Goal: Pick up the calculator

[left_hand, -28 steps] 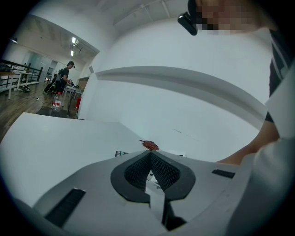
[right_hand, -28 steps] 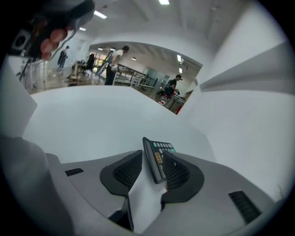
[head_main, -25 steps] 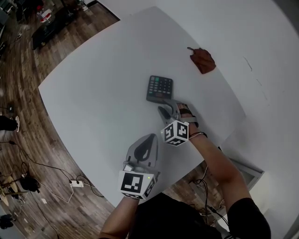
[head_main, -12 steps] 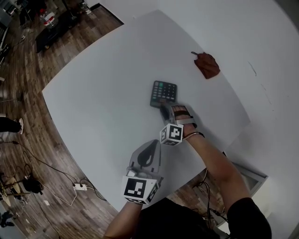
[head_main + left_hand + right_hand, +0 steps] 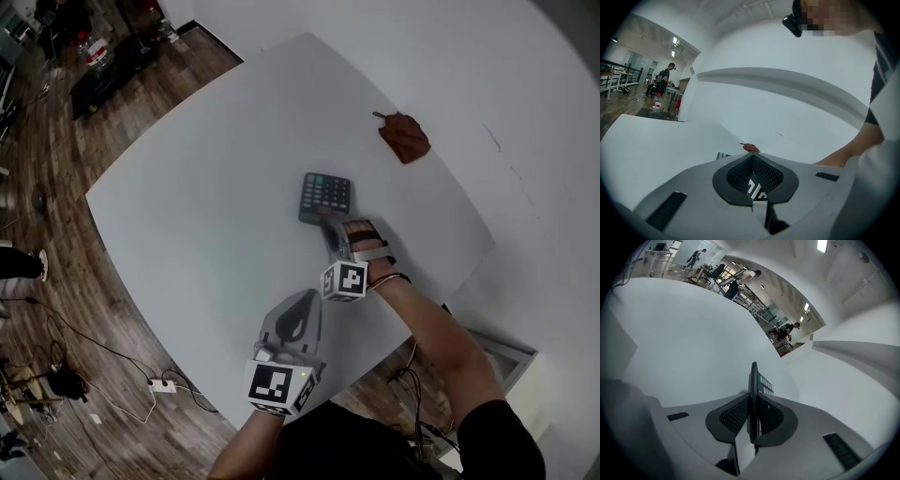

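**Grey jaws closing on the calculator's near edge**

Dark and flat, with rows of keys and a few green ones, the calculator (image 5: 325, 196) sits near the middle of the white table (image 5: 206, 187). From the head view it is not clear whether it rests fully on the surface or has one edge raised.

The right gripper (image 5: 330, 225) reaches the calculator from the side nearest the person. Its jaws are closing, with the calculator's near edge between them. In the right gripper view the calculator (image 5: 753, 380) stands edge-on between the two ribbed pads (image 5: 736, 416), and both pads lie against its faces. Its keyed end juts out past the jaw tips. That gripper's marker cube (image 5: 345, 280) sits just behind the calculator, on the person's side, with a bare forearm (image 5: 427, 323) trailing back from it.

The left gripper (image 5: 305, 298) hangs nearer the person than the calculator, well short of it and to its left. Its jaws are together and there is nothing between them. In the left gripper view (image 5: 753, 157) the tips meet in a point, and a corner of the calculator (image 5: 723, 155) shows just beyond them.

A small brown item (image 5: 405, 137) lies beyond the calculator and to its right, well apart from it. Wooden floor (image 5: 56, 244) shows past the table's left edge, on the calculator's far left, with a white power strip (image 5: 161, 385) lying on it.
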A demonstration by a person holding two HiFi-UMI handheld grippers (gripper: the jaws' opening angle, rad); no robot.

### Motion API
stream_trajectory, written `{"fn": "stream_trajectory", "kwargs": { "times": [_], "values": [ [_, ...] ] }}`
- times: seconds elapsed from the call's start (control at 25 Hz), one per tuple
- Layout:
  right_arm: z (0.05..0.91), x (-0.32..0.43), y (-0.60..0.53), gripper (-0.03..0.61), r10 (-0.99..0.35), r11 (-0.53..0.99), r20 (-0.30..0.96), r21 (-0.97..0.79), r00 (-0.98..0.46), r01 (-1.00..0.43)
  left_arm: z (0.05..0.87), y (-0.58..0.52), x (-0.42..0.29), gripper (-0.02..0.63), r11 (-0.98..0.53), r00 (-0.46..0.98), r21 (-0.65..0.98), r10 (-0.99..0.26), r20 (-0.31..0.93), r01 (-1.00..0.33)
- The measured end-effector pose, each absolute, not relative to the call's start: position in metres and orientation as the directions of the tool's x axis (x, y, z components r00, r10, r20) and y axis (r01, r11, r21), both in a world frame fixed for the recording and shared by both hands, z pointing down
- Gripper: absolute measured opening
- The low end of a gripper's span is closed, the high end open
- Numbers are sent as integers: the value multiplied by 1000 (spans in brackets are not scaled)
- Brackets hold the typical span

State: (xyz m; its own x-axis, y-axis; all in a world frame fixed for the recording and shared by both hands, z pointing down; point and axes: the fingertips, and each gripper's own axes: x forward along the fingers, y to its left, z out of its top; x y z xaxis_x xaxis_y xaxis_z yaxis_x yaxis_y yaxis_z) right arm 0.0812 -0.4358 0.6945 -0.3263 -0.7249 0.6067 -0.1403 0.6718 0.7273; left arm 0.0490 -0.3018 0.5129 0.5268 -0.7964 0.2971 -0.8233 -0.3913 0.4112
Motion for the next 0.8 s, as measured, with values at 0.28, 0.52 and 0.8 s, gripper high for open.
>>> {"fn": "stream_trajectory", "kwargs": {
  "times": [0.28, 0.52, 0.8],
  "values": [
    [625, 76, -392, 51, -719, 676, 574, 708, -393, -202, 489, -278, 52, 6, -424, 549, 402, -789, 276, -811],
    [550, 71, -326, 51, -728, 664, 513, 694, -455, -280, 451, -245, 45, 6, -448, 554, 375, -793, 251, -812],
    [478, 76, -257, 51, -745, 636, 459, 706, -483, -310, 411, -206, 53, 6, -468, 556, 355, -804, 208, -809]
  ]
}}
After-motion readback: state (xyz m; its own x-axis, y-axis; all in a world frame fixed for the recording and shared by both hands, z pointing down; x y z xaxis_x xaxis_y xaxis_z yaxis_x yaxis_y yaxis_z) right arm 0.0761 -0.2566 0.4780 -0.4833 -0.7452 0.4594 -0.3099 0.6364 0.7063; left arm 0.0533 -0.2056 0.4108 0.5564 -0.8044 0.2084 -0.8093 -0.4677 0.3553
